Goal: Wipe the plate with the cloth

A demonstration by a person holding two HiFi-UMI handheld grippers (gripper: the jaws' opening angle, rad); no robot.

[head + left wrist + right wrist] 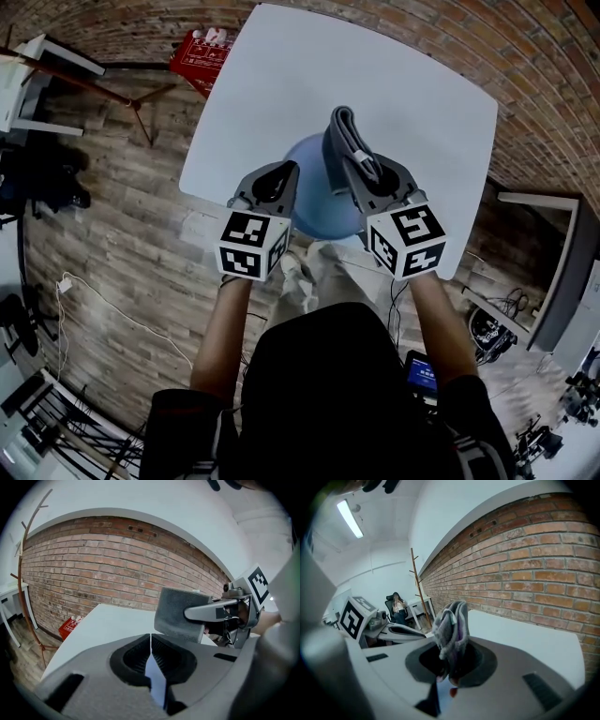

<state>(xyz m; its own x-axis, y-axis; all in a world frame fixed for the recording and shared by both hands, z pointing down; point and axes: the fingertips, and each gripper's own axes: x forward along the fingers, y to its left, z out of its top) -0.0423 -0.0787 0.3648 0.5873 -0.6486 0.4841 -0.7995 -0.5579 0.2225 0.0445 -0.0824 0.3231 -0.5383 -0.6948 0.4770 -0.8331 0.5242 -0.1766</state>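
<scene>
- Left gripper (151, 641): jaws closed on a thin blue rim, taken to be the edge of the plate (314, 211). In the head view the plate is seen as a blue disc between the two grippers, at the near edge of the white table (281, 84) and partly overhanging it.
- Whether the plate rests on the table or is held just above it cannot be determined.
- Right gripper (450, 658): jaws clamped on the folded grey cloth (451, 620), which stands up out of the jaws in a bunch.
- In the head view the cloth is seen over the right part of the plate. Contact between cloth and plate surface is not shown in any view.
- No dirt, wet streak or wiped track can be made out on the visible blue surface.
- Progress, as judged: both grasps are secured and cloth and plate are brought together. The wiping itself is either at its start or not yet begun.
- Remaining, as judged: the cloth is to be pressed to the plate face and swept across it, after which plate and cloth are to be set down.
- Background noted: brick wall (108, 564) beyond the far edge of the table.
</scene>
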